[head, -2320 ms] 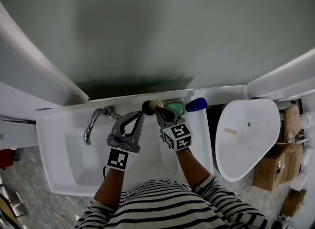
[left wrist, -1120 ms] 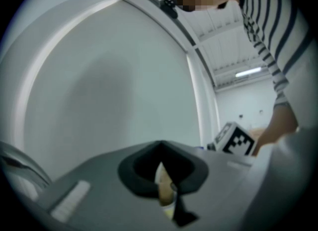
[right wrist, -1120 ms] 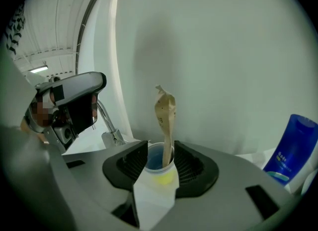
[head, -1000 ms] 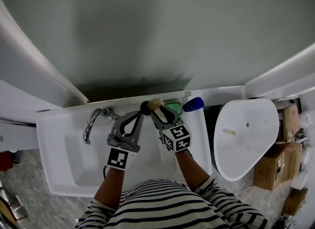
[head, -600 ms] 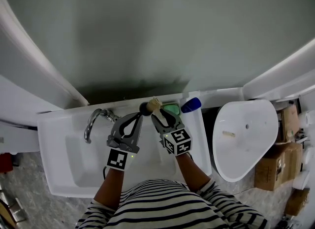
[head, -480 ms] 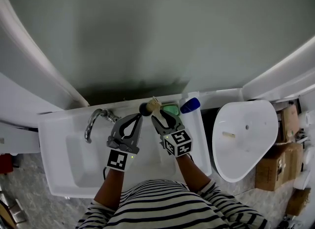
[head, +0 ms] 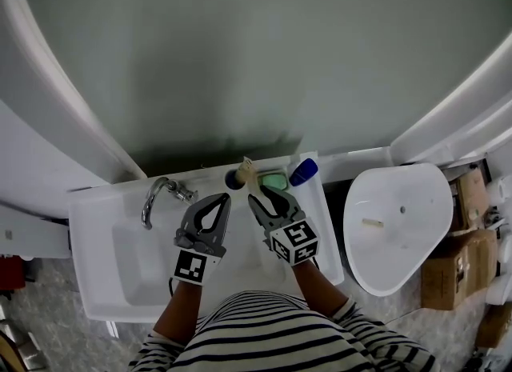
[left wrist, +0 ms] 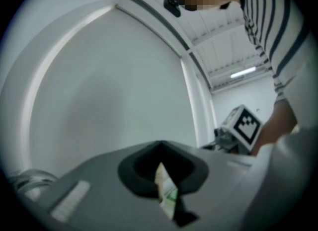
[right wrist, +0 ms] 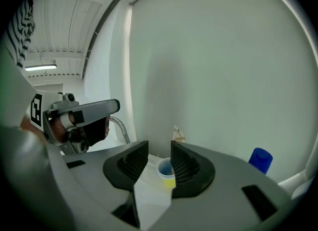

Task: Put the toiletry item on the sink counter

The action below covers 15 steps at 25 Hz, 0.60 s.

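The toiletry tube [head: 246, 170] stands in a cup [right wrist: 165, 167] that props it upright at the far edge of the sink counter [head: 96, 202]. We hold our right gripper [right wrist: 159, 151] just short of it, jaws apart and empty, which fits either letting go or reaching in. Our left gripper [head: 222, 199] is shut.

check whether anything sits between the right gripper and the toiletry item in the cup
Nothing visible does. The right gripper is open, and the cup with the tan toiletry item stands just ahead of its jaws on the sink counter, in a clear line. The blue bottle stands off to the right.
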Each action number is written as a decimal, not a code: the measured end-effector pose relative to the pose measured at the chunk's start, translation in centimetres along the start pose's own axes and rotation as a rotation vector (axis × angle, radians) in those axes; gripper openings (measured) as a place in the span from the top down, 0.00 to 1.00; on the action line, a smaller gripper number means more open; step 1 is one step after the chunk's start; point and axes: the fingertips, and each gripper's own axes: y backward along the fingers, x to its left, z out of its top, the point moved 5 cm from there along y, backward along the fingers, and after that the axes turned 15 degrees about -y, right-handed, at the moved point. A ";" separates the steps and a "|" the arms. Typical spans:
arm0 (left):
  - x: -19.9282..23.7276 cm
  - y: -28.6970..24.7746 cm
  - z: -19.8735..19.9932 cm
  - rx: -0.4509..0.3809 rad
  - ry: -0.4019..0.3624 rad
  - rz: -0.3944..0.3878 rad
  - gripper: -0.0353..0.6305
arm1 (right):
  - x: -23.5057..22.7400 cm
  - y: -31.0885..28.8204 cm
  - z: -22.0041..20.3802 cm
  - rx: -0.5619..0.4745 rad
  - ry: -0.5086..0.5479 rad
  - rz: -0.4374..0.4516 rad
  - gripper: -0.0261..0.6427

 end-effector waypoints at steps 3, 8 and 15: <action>-0.4 0.6 0.9 -0.011 0.000 -0.007 0.94 | 1.1 1.4 0.8 -0.034 0.026 0.018 0.78; -1.2 1.5 2.3 -0.023 0.003 -0.022 0.94 | 3.2 3.9 2.4 -0.094 0.078 0.044 0.86; -1.9 2.9 4.4 -0.039 -0.012 -0.061 0.94 | 5.2 7.5 4.3 -0.172 0.090 0.087 0.93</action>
